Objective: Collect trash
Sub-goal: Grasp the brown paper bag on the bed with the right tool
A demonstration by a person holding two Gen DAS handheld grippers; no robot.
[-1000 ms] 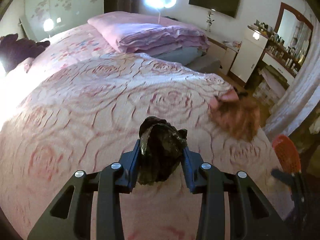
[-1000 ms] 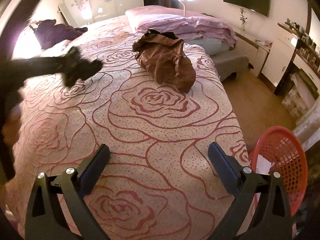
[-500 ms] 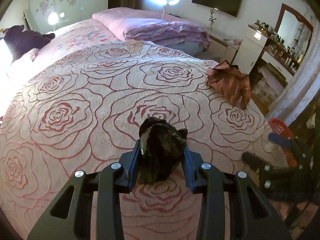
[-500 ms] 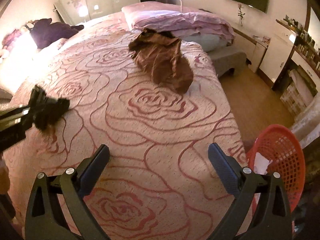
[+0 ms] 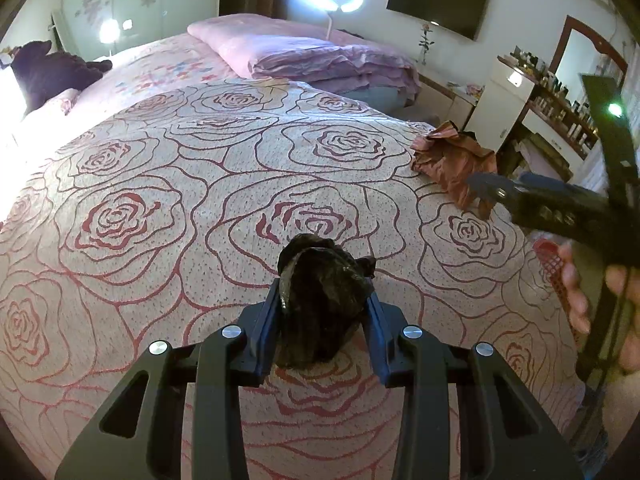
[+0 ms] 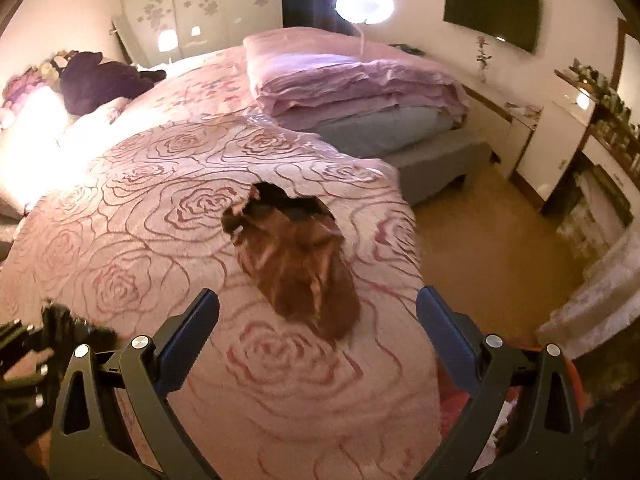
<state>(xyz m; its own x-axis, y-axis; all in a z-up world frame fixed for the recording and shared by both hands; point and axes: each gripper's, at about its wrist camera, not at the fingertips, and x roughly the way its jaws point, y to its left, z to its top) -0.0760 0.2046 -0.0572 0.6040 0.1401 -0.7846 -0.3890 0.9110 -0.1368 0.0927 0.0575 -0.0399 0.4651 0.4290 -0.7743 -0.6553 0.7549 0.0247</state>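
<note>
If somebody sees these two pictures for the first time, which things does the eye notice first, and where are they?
First, the crumpled black bag, pinched in the left gripper low in the left view, above the rose-patterned bedspread. Next, the shiny brown bag lying on the bed near its floor-side edge, just ahead of the open right gripper. At the far end are folded pink quilts and a bright ring lamp.

A matt woven bedspread (image 5: 192, 184) with rose outlines, a glossy crumpled black plastic bag (image 5: 322, 300), a shiny brown crinkled bag (image 6: 296, 264), soft pink folded quilt (image 6: 352, 80), matt black plastic gripper fingers (image 5: 262, 320).
</note>
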